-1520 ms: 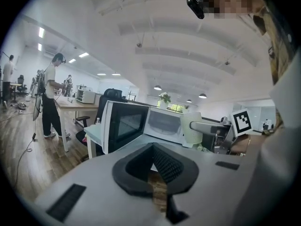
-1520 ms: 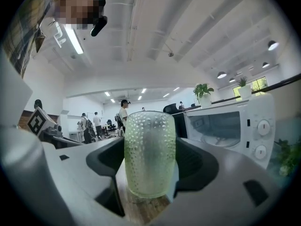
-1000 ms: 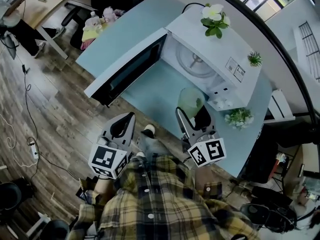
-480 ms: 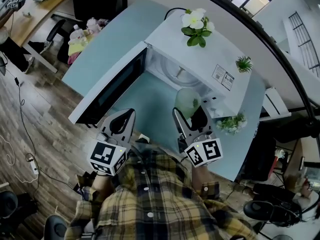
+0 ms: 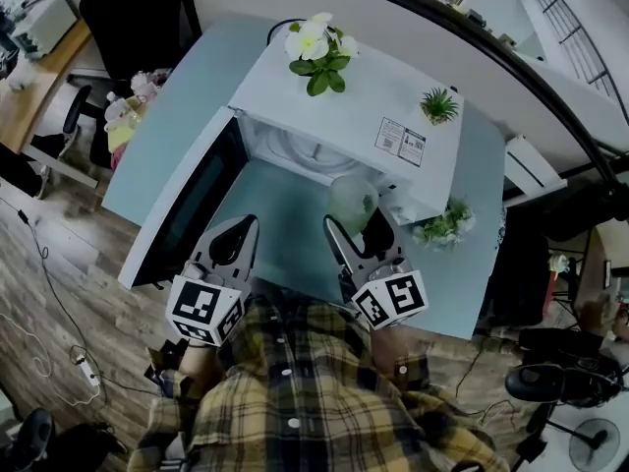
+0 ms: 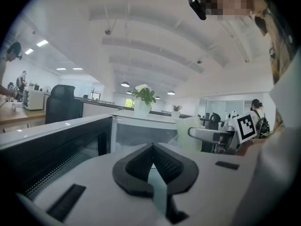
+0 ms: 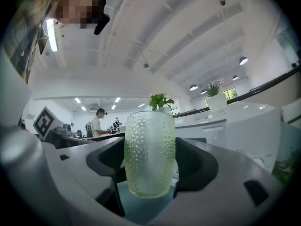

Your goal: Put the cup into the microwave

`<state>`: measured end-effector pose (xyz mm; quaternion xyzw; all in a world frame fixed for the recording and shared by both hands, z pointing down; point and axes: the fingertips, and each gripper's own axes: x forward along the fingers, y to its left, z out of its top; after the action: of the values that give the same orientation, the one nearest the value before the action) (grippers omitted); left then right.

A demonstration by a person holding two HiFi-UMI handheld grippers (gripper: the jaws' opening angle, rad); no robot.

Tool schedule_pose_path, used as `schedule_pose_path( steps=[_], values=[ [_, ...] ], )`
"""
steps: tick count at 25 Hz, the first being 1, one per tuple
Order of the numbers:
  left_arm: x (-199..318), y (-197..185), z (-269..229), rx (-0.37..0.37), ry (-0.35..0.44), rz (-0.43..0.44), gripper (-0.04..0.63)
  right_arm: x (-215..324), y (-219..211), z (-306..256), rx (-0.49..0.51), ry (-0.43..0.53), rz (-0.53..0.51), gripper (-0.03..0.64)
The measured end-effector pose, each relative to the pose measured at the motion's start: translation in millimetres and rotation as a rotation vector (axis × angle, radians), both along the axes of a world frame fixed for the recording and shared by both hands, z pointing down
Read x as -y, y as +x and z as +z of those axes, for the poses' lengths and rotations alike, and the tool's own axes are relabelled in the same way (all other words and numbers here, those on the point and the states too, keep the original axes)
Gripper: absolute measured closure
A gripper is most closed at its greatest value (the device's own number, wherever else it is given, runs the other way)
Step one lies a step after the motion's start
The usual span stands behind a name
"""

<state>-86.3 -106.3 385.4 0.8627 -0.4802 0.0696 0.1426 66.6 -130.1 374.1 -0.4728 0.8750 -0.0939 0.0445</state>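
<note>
Right gripper [image 7: 149, 175]: my jaws clamp the dimpled green cup [image 7: 149, 152].
Left gripper [image 6: 152, 149]: my jaws together, empty.
Microwave [image 5: 366, 101]: door [image 5: 185, 207] open; cavity mostly hidden overhead.

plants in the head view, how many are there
3: a white-flowered plant on the microwave's top, left end; a small green plant on its top, right end; a third plant on the table beside the microwave's right side. More could be hidden.
</note>
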Motion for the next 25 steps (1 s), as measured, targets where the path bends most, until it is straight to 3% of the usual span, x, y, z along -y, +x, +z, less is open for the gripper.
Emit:
schedule_pose_path(
  steps=[15,25],
  values=[
    [45.2,22.0,6.0,-0.018,-0.023,0.199,0.604,16.3,10.1,10.4,-0.043,-0.055,0.146,0.281],
    [52.2,19.0,14.7,-0.026,-0.054,0.265,0.604,27.2,2.8,20.4,-0.041,-0.087,0.204,0.281]
  ],
)
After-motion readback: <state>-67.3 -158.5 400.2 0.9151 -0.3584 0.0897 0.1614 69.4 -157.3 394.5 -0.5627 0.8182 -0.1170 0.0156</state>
